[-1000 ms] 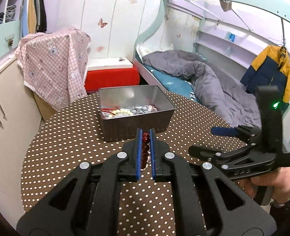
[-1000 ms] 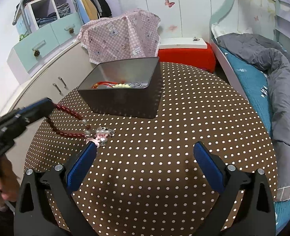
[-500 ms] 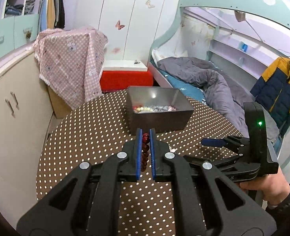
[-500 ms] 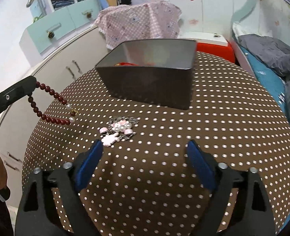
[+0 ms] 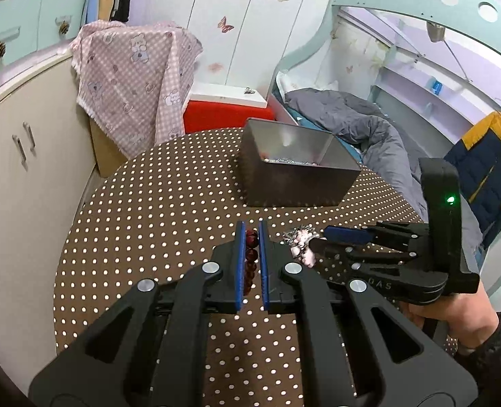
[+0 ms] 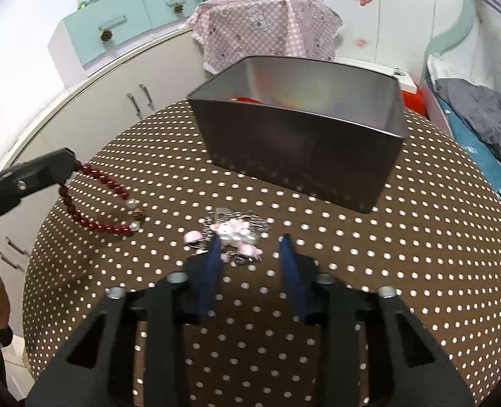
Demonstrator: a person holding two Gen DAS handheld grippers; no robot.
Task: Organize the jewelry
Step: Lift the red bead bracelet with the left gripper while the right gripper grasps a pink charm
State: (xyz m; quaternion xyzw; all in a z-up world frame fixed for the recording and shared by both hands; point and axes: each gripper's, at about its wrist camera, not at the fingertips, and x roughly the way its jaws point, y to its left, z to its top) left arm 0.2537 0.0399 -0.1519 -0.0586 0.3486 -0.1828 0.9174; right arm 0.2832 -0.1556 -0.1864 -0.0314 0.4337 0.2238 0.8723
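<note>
Right wrist: red bead bracelet (image 6: 101,200) loop trailing rightward from left jaws.

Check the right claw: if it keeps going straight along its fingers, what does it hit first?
Most likely the pink-and-silver charm piece lying on the dotted tablecloth, just ahead of the right claw, whose jaws have just been closing. The metal box stands further back.

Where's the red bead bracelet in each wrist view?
Left wrist: red bead bracelet low in the centre, pinched between the left gripper pads.
Right wrist: the bracelet is at the left, looped down from the left gripper's tip onto the dotted tablecloth.
Shared landmark: the metal box behind it, upper centre in the right wrist view.
</note>
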